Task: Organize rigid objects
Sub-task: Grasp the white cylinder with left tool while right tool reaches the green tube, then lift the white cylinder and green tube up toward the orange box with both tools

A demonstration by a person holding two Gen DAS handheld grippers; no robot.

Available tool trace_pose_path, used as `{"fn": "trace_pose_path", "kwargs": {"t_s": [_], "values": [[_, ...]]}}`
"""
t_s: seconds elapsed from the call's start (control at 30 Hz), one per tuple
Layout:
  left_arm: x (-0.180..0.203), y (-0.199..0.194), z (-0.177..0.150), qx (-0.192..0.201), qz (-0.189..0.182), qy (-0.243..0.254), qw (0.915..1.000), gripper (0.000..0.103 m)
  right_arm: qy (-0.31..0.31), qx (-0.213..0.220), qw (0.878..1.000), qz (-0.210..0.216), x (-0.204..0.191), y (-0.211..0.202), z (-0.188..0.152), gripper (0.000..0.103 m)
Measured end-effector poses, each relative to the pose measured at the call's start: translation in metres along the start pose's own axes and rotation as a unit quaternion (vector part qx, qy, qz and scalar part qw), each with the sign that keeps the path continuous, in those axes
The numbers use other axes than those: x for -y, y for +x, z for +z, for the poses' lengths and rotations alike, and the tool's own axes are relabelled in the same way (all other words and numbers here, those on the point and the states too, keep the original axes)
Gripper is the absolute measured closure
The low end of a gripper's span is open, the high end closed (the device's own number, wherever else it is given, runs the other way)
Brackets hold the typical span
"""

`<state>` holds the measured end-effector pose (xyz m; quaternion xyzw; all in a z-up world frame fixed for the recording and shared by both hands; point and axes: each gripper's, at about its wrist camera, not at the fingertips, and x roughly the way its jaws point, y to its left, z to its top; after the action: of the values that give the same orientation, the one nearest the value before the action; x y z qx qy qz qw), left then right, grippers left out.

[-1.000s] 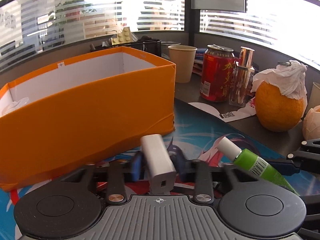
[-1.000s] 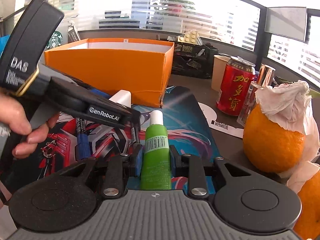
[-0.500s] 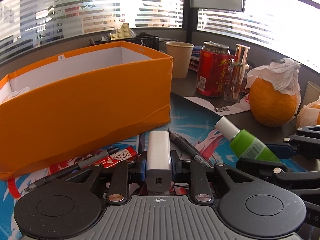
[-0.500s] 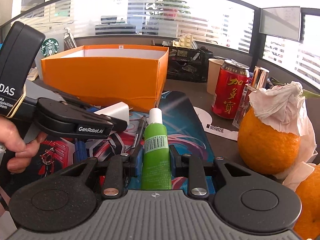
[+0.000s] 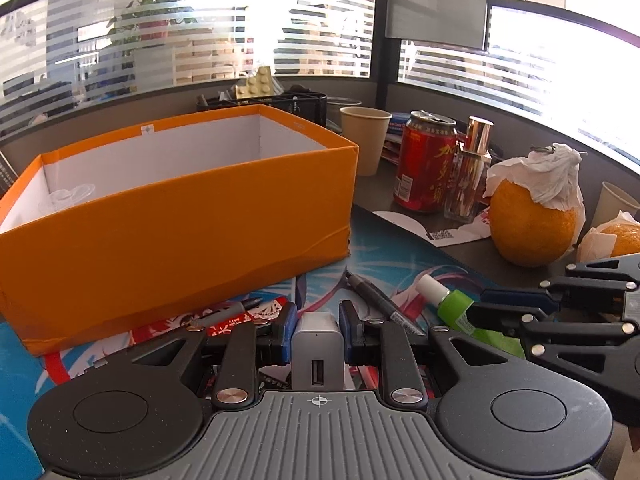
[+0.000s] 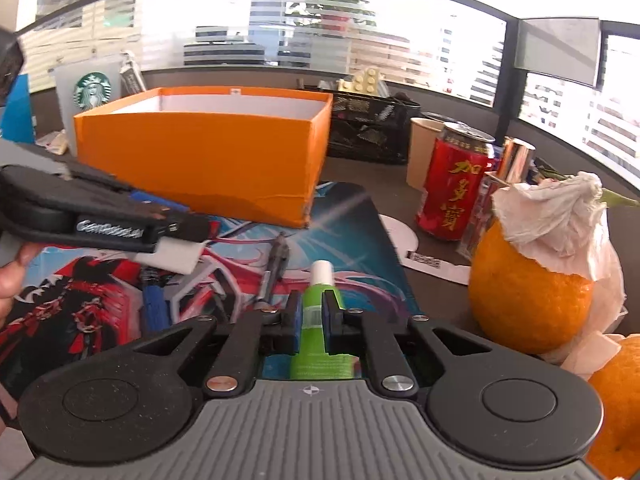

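My left gripper (image 5: 318, 316) is shut on a white USB charger (image 5: 318, 344) and holds it above the printed mat, in front of the open orange box (image 5: 180, 224). The charger also shows in the right wrist view (image 6: 172, 258), under the left gripper (image 6: 188, 240). My right gripper (image 6: 312, 308) is shut on a green tube with a white cap (image 6: 320, 320), held above the mat; the tube shows in the left wrist view (image 5: 452, 306) too. The orange box (image 6: 208, 160) stands beyond both grippers. Its inside is white, with a clear plastic item (image 5: 66, 198) at its left end.
Black markers (image 5: 376, 294) (image 5: 228, 314) and a blue pen (image 6: 154, 304) lie on the mat (image 6: 352, 232). To the right stand a red can (image 6: 452, 196), a paper cup (image 5: 366, 140), a perfume bottle (image 5: 470, 172) and tissue-topped oranges (image 6: 528, 300). A black mesh organizer (image 6: 368, 128) stands behind.
Both grippers have risen and pulled back with their objects. The charger, tilted a second ago, now sits straight between the left fingers. The box looks farther away and its inside shows more.
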<state>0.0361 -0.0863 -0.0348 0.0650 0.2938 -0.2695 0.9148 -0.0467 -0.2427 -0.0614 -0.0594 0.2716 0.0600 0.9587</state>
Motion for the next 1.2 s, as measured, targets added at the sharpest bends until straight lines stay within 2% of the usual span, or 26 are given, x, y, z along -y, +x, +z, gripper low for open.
{"fn": "trace_pose_path", "kwargs": {"t_s": [0.2, 0.33, 0.4, 0.47, 0.83, 0.93, 1.2], "values": [[0.001, 0.000, 0.000, 0.000, -0.003, 0.005, 1.0000, 0.082, 0.023, -0.033, 0.999, 0.003, 0.010, 0.011, -0.004, 0.067], [0.001, 0.005, -0.001, -0.006, -0.008, 0.007, 0.9999, 0.081, 0.040, -0.040, 0.998, 0.020, 0.015, 0.020, -0.008, 0.069], [-0.002, 0.013, -0.005, -0.023, -0.015, 0.002, 0.9996, 0.080, 0.032, -0.040, 0.999, 0.019, 0.014, 0.021, -0.007, 0.073], [-0.006, 0.020, -0.011, -0.037, -0.018, -0.010, 0.9991, 0.079, 0.026, -0.037, 0.999, 0.013, 0.011, 0.021, -0.007, 0.074], [-0.004, 0.015, -0.013, -0.026, -0.024, -0.013, 0.9993, 0.083, 0.009, -0.011, 1.000, -0.006, 0.007, 0.009, -0.003, 0.074], [-0.002, 0.008, -0.008, -0.018, -0.026, -0.010, 0.9994, 0.083, -0.014, 0.001, 1.000, -0.018, 0.001, 0.002, 0.000, 0.074], [-0.005, -0.011, 0.008, 0.004, -0.020, -0.006, 0.9998, 0.083, -0.021, 0.022, 0.999, -0.017, -0.004, -0.003, 0.017, 0.074]]}}
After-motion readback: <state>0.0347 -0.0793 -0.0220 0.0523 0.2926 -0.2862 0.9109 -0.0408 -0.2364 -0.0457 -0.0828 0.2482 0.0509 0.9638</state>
